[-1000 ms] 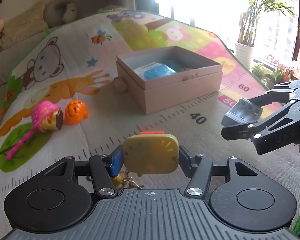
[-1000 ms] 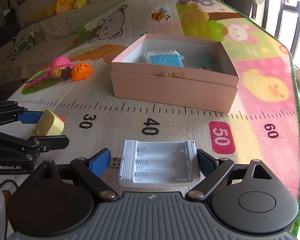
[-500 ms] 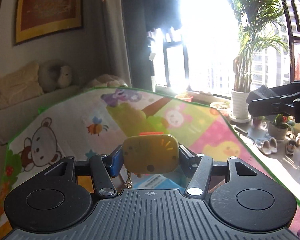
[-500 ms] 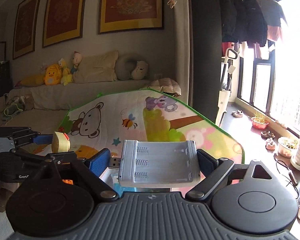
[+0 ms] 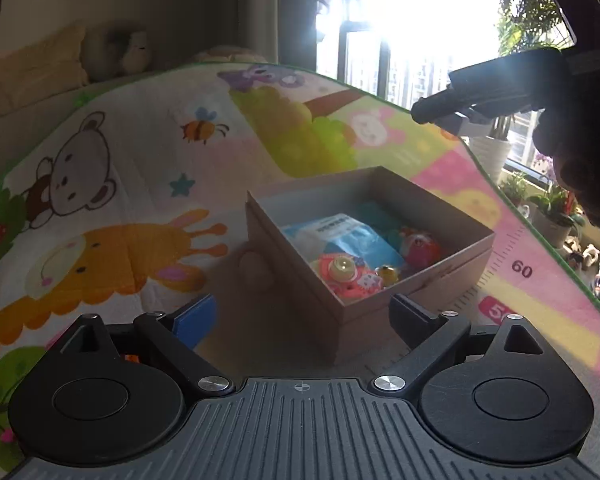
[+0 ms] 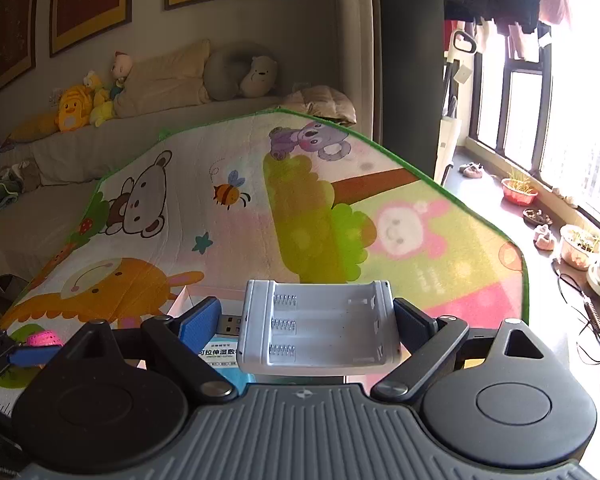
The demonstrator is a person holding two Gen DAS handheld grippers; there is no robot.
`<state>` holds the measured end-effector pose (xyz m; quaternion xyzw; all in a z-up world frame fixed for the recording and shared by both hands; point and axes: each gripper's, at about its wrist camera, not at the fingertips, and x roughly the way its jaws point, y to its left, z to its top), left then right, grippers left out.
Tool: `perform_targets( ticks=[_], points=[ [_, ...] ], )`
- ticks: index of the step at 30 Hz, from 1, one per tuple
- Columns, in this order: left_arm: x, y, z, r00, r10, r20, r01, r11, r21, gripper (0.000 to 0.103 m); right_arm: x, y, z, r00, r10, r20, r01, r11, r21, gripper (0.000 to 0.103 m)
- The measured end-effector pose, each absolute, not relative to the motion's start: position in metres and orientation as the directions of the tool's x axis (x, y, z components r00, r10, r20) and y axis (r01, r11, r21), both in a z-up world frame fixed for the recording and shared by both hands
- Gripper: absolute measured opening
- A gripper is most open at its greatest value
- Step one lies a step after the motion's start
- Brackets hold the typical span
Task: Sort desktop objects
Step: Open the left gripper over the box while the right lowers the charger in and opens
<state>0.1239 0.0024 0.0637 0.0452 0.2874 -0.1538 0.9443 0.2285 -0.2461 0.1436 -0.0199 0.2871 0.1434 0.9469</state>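
Observation:
My left gripper [image 5: 300, 312] is open and empty, just before the near corner of the pink cardboard box [image 5: 420, 280]. Inside the box lie a blue and white packet [image 5: 340, 236], a pink toy camera [image 5: 344, 276] and a red round toy [image 5: 420, 248]. My right gripper [image 6: 308, 320] is shut on a white battery holder [image 6: 320, 328] and holds it above the box, whose rim [image 6: 192, 296] and packet [image 6: 220, 354] show just below. The right gripper also shows in the left wrist view [image 5: 452, 118], high above the box's far side.
The box stands on a cartoon play mat [image 5: 140, 200] with a printed ruler [image 5: 522, 268]. A pink hat toy [image 6: 44, 338] lies at the mat's left. A sofa with plush toys [image 6: 76, 108] stands behind, and plant pots [image 6: 580, 246] line the window at right.
My left gripper has opened and the yellow toy it held is gone from its fingers. Both grippers have moved over to the box. The right still holds the battery holder.

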Motion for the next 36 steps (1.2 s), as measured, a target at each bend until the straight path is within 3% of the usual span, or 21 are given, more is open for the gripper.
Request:
perform_targets(
  ticks=[5,7,16,17,18,20,21,27,33,36],
  points=[
    [0.102,0.038,0.035,0.784,-0.153,-0.601,0.206,0.978,0.02,0.099,0.274,-0.207,0.123,0.719,0.299,-0.627,-0.338,0.939,0.06,0.095],
    [0.1,0.051,0.027,0.767,-0.16,-0.622,0.187,0.982,-0.023,0.1,0.285,-0.192,0.115,0.689,0.281,-0.668,-0.337,0.94,0.048,0.1],
    [0.09,0.07,0.008,0.755,-0.231,-0.613,0.182,0.973,-0.142,0.103,0.273,-0.108,0.139,0.652,0.257,-0.714,-0.418,0.907,-0.055,0.099],
    [0.09,0.071,0.007,0.755,-0.233,-0.613,0.177,0.972,-0.152,0.103,0.276,-0.09,0.137,0.637,0.247,-0.731,-0.44,0.895,-0.081,0.088],
    [0.092,0.072,0.007,0.754,-0.234,-0.614,0.169,0.972,-0.163,0.103,0.279,-0.077,0.134,0.617,0.241,-0.749,-0.46,0.883,-0.095,0.065],
    [0.091,0.074,0.008,0.762,-0.232,-0.605,0.156,0.972,-0.177,0.103,0.295,-0.043,0.115,0.534,0.201,-0.822,-0.492,0.864,-0.108,0.033],
    [0.091,0.076,0.007,0.762,-0.235,-0.603,0.155,0.971,-0.183,0.103,0.305,-0.032,0.104,0.505,0.17,-0.846,-0.487,0.865,-0.117,0.024],
    [0.091,0.08,0.007,0.764,-0.256,-0.592,0.153,0.963,-0.22,0.103,0.328,0.014,0.052,0.576,-0.049,-0.816,-0.441,0.822,-0.361,0.019],
    [0.089,0.081,0.008,0.77,-0.248,-0.587,0.15,0.966,-0.212,0.103,0.312,0.026,0.027,0.582,-0.11,-0.806,-0.467,0.766,-0.442,0.016],
    [0.089,0.081,0.008,0.769,-0.25,-0.588,0.156,0.966,-0.207,0.103,0.287,0.021,0.029,0.539,-0.083,-0.838,-0.509,0.76,-0.403,0.016]
  ],
)
